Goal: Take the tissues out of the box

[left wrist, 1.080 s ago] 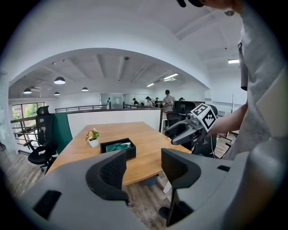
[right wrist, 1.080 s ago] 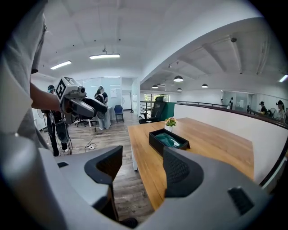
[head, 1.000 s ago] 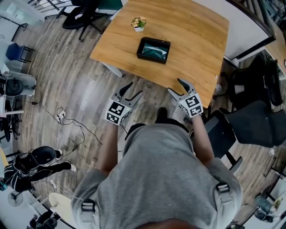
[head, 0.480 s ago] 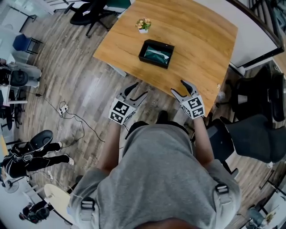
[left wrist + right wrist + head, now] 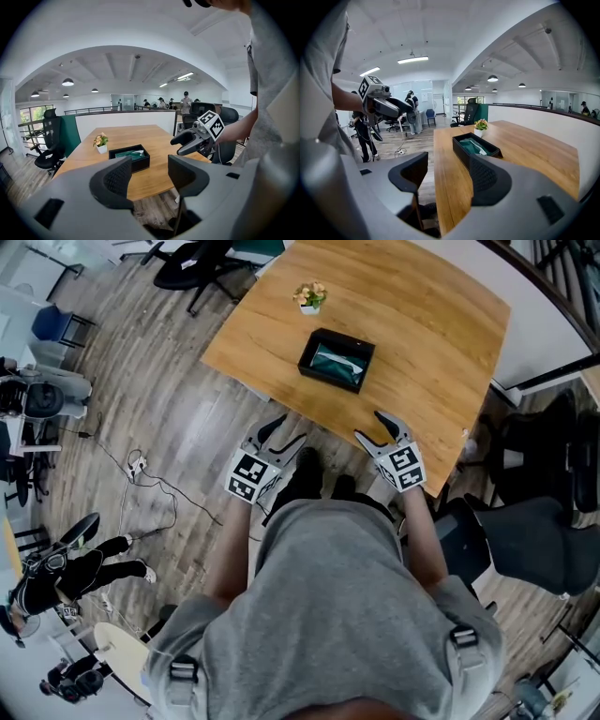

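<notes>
A black open box (image 5: 337, 360) with a green tissue pack (image 5: 336, 363) inside lies on the wooden table (image 5: 422, 324). The box also shows in the left gripper view (image 5: 130, 158) and the right gripper view (image 5: 474, 148). My left gripper (image 5: 280, 434) hangs open over the floor, just short of the table's near edge. My right gripper (image 5: 379, 426) is open at the table's near edge, right of the box. Nothing sits between either pair of jaws. Each gripper shows in the other's view: the right gripper (image 5: 187, 139), the left gripper (image 5: 396, 107).
A small potted plant (image 5: 310, 295) stands on the table beyond the box. Black office chairs (image 5: 530, 521) crowd the right side; another chair (image 5: 192, 261) is at the far left. Cables (image 5: 141, 479) lie on the wood floor. People stand in the background.
Table and box have slid slightly right and down in the head view as the person steps closer. Both grippers stay open and keep their spacing.
</notes>
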{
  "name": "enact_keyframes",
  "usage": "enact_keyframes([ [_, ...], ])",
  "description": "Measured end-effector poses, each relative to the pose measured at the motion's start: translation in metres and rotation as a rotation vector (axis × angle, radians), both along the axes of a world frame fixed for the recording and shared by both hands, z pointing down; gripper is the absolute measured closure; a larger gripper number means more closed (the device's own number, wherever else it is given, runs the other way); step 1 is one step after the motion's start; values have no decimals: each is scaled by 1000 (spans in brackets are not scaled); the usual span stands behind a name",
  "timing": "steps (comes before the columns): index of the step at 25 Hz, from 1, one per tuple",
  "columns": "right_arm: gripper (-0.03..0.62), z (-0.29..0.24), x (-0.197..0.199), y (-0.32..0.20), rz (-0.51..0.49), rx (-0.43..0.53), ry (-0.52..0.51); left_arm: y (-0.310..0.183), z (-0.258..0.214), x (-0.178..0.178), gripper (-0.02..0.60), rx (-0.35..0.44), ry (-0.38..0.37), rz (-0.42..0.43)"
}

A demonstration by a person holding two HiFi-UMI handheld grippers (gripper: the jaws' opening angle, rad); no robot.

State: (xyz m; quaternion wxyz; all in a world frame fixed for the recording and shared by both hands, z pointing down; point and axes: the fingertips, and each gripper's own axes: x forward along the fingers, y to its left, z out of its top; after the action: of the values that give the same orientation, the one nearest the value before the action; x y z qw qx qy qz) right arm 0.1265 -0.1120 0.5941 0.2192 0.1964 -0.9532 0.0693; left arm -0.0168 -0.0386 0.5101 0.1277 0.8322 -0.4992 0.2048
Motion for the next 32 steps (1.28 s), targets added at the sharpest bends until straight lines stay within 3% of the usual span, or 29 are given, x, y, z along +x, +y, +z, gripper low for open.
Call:
enact_keyframes([
  [17, 310, 9, -63, -83, -10, 31, 130, -112, 7, -66, 334, 12, 70, 80],
  [32, 315, 35, -85, -128, -9, -26, 207, -176, 37, -70, 334, -63, 114, 196],
])
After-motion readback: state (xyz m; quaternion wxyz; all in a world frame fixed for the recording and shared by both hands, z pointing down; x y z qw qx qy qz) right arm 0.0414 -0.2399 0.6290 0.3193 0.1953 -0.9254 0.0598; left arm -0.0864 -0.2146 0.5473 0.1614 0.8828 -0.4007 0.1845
